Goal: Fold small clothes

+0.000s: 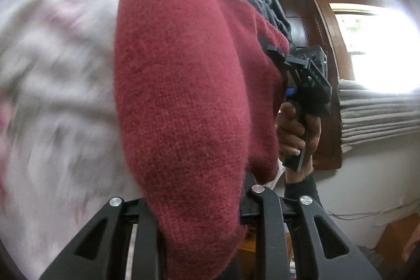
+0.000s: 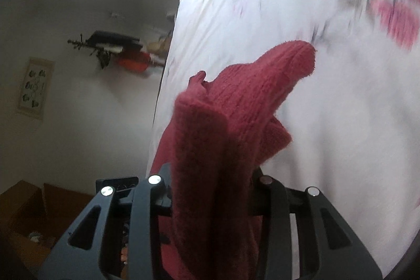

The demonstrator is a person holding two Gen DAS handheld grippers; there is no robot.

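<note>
A red knitted sweater (image 1: 183, 96) fills the middle of the left wrist view and hangs bunched over the floral bed sheet (image 1: 52, 70). My left gripper (image 1: 202, 214) is shut on its near fold, and the cloth hides the fingertips. At the far side my right gripper (image 1: 278, 51), held by a hand (image 1: 291, 130), grips the sweater's other edge. In the right wrist view the sweater (image 2: 223, 135) runs up between the fingers of my right gripper (image 2: 212, 188), shut on it. One sleeve cuff (image 2: 294, 57) sticks out over the sheet (image 2: 328, 135).
A grey garment (image 1: 267, 4) lies farther back on the bed. Folded grey blankets (image 1: 378, 112) are stacked below a bright window (image 1: 380, 43), beside a dark wooden door (image 1: 299, 15). A wall shelf (image 2: 113, 43) and a cardboard box (image 2: 31, 214) lie off the bed's edge.
</note>
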